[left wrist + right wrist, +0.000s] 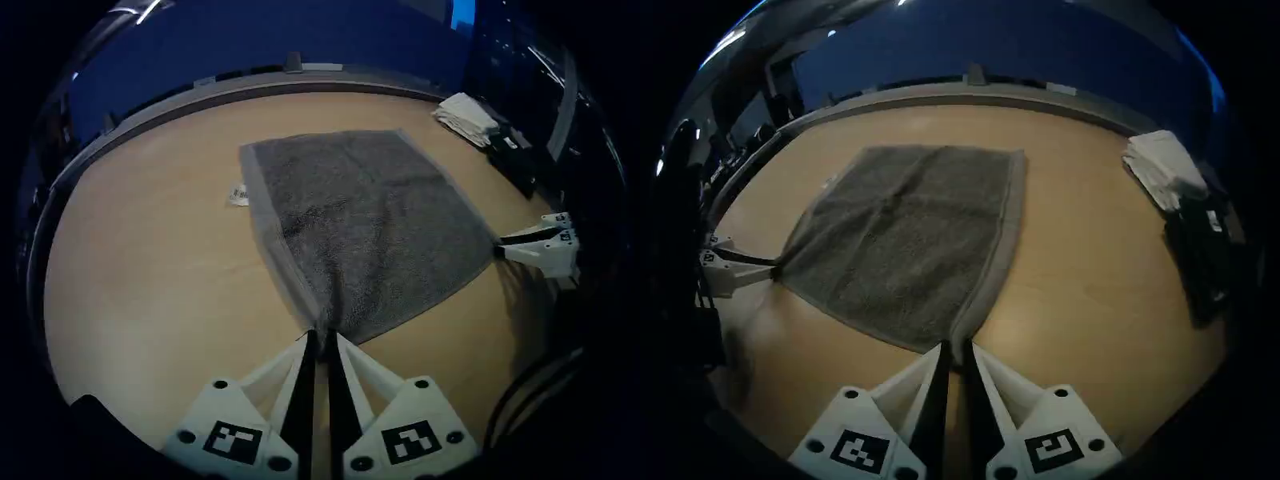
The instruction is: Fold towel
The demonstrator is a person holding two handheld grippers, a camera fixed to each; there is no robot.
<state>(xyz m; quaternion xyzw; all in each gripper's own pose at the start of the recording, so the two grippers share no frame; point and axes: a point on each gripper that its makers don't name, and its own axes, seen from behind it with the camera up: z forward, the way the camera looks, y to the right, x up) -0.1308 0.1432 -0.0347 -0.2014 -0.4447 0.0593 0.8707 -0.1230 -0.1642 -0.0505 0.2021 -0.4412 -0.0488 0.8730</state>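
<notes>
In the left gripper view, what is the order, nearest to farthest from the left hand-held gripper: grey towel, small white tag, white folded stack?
1. grey towel, corner pinched in the left hand-held gripper.
2. small white tag, beside the towel's left edge.
3. white folded stack, far right.

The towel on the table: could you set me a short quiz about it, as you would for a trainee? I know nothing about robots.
1. True or false: the towel is bunched up in a heap.
2. What does the left gripper pinch? A) the towel's middle B) a corner of the towel C) nothing
3. Fill in: the right gripper is shut on the ___.

Key:
1. False: it lies spread flat on the table.
2. B.
3. towel, at another corner.
</notes>
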